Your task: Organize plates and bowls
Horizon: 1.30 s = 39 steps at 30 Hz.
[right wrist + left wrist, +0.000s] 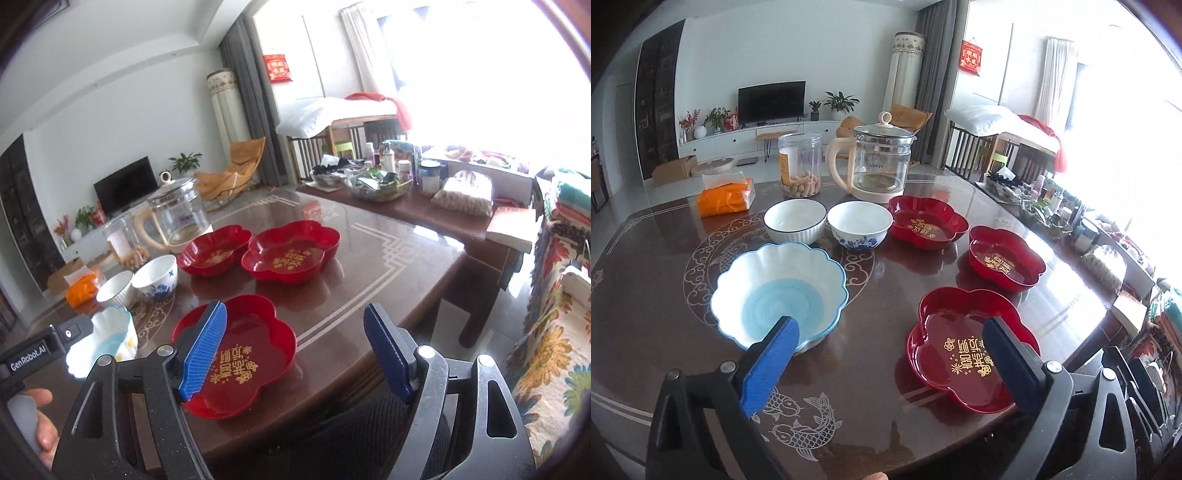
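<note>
Left wrist view: the left claw [890,354] stands wide open and holds nothing; its blue pads [772,365] hang above the worktop [646,314], apart from the dishes. The right claw [295,350] is also wide open and empty, with one pad [205,350] in front of the nearest red plate [251,369], whether touching I cannot tell.

There are three red flower-shaped plates: one at 5 o'clock [960,354], one at 3 o'clock [1006,262], one at 1 o'clock [927,221]. All are empty.

There are three bowls: a scalloped blue bowl [779,291] at 8 o'clock, a ribbed white bowl [795,221] and a blue-flowered bowl [860,225] at 12 o'clock. All look empty.

Behind them, a clear jar [800,164] holds pale snacks at its bottom, and a glass kettle [879,158] stands beside it.
</note>
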Tool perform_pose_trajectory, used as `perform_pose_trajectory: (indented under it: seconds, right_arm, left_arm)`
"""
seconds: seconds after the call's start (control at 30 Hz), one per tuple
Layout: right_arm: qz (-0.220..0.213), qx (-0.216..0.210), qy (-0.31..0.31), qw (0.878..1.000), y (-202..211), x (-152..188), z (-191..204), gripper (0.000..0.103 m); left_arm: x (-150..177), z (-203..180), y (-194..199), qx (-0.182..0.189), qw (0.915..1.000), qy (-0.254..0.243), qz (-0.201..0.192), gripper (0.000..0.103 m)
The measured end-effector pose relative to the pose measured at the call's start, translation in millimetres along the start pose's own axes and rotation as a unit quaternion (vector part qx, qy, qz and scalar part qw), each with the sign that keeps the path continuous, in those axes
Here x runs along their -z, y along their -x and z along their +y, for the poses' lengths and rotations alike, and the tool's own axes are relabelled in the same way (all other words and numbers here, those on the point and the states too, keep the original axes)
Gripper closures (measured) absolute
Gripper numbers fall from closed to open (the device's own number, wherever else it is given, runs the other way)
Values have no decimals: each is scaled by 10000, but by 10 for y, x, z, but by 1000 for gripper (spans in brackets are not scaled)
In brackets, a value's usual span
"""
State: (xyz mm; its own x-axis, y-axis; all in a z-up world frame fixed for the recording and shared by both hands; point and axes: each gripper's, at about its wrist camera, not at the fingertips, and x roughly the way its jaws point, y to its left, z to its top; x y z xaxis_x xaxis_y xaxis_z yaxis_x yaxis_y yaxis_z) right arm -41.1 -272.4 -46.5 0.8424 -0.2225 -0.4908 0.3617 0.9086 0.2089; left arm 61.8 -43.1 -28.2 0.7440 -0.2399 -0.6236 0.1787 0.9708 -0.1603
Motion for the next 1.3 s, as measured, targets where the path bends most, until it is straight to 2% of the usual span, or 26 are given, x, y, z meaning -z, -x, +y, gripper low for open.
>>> perform_pose_trajectory:
  seconds: [0.1, 0.17, 0.23, 0.4, 0.47, 0.53, 0.63, 0.7, 0.87, 1.17, 1.23, 1.3]
  right_arm:
    - [-303, 179, 193, 9992, 116, 100, -3, 23]
    - [-490, 312, 316, 9978, 165, 109, -7, 23]
    - [-573, 401, 402, 9967, 193, 144, -4, 23]
    - [-517, 390, 394, 9971, 188, 177, -37, 23]
    - [-574, 380, 431, 9967, 216, 178, -26, 23]
    - [-687, 385, 529, 9955, 279, 185, 6, 23]
    - [-856, 400, 723, 9929, 377, 206, 62, 23]
    - [-908, 412, 838, 9915, 423, 215, 85, 23]
    - [-1031, 533, 881, 9893, 540, 196, 57, 23]
    - [-1292, 898, 471, 9864, 778, 25, -189, 23]
    - [-1167, 1045, 179, 9875, 826, -86, -304, 23]
    - [-829, 1099, -132, 9904, 813, -201, -409, 23]
  left_arm:
    - [86, 53, 2, 679, 9973, 155, 225, 4]
    - [185, 121, -59, 1148, 9906, 554, 503, 4]
    - [265, 205, -122, 1347, 9843, 937, 654, 4]
    - [355, 323, -193, 1204, 9811, 1193, 935, 4]
    - [375, 375, -239, 885, 9817, 1190, 1194, 4]
    - [387, 400, -256, 554, 9844, 964, 1361, 4]
    - [418, 456, -193, 375, 9876, 837, 1277, 4]
    - [442, 484, -137, 385, 9884, 834, 1208, 4]
    - [433, 587, -68, 698, 9827, 1086, 1329, 4]
    - [4, 658, 383, 882, 9918, 779, 493, 4]
    - [-65, 681, 423, 740, 9938, 676, 490, 4]
    - [-101, 706, 416, 732, 9942, 553, 568, 4]
